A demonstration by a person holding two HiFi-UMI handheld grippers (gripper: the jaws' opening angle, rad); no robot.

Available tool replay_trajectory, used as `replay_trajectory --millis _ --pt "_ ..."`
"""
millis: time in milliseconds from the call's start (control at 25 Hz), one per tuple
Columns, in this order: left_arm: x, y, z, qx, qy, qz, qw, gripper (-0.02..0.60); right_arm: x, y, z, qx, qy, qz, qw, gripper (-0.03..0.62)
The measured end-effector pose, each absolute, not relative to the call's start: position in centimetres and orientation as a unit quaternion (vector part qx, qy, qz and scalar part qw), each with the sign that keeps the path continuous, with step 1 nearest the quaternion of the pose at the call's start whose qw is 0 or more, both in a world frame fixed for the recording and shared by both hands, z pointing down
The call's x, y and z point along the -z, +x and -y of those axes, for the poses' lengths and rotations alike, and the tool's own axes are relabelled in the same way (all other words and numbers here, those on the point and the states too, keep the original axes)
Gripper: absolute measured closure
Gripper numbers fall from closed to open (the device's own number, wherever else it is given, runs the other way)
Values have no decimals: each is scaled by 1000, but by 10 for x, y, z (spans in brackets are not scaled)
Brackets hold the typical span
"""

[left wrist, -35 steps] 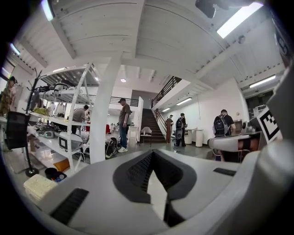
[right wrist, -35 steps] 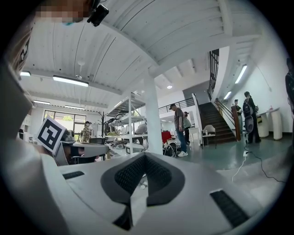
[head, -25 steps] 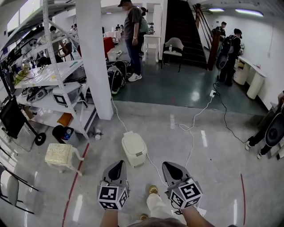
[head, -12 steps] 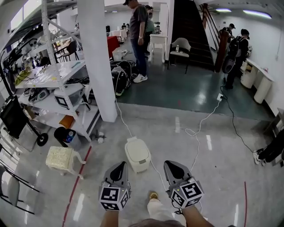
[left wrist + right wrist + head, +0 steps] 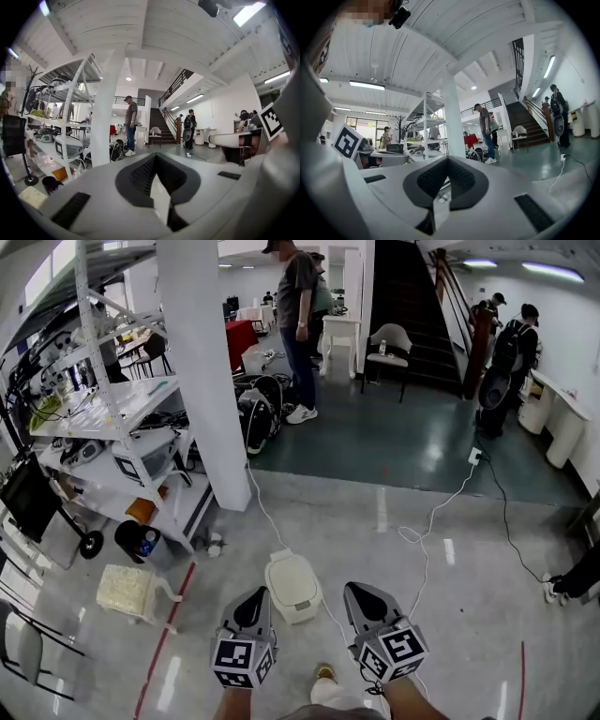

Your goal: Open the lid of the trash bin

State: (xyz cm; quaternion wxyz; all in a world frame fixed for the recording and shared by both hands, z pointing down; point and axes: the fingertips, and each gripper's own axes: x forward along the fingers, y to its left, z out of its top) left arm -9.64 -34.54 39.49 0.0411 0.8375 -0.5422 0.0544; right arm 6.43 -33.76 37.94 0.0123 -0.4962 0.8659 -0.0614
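A small cream-white trash bin point(image 5: 292, 585) stands on the glossy floor with its lid down, in the head view just ahead of and between my two grippers. My left gripper point(image 5: 254, 595) hangs to its left and my right gripper point(image 5: 355, 592) to its right, both above the floor and apart from the bin. Each has its jaws together with nothing held. The left gripper view has that gripper's jaw tips point(image 5: 156, 157) meeting, and the right gripper view its jaw tips point(image 5: 447, 160) likewise. Both gripper views look out across the room; the bin is hidden from them.
A white pillar point(image 5: 202, 371) and a metal shelving rack point(image 5: 103, 423) stand at the left. A pale stool point(image 5: 125, 589) and a black bucket point(image 5: 134, 540) sit by a red floor line point(image 5: 159, 643). A white cable point(image 5: 424, 532) runs past the bin. A person point(image 5: 298, 324) stands farther off.
The view has advanced: the bin has drawn closer and now sits between the gripper tips. Both grippers keep their place in the view, jaws still together.
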Motion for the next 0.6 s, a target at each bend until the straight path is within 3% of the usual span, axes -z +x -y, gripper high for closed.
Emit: replay_trajectory --millis 600 --pt "-377 -108 468 -42 811 583 24 595 -376 59 469 54 -456 -888 11 559"
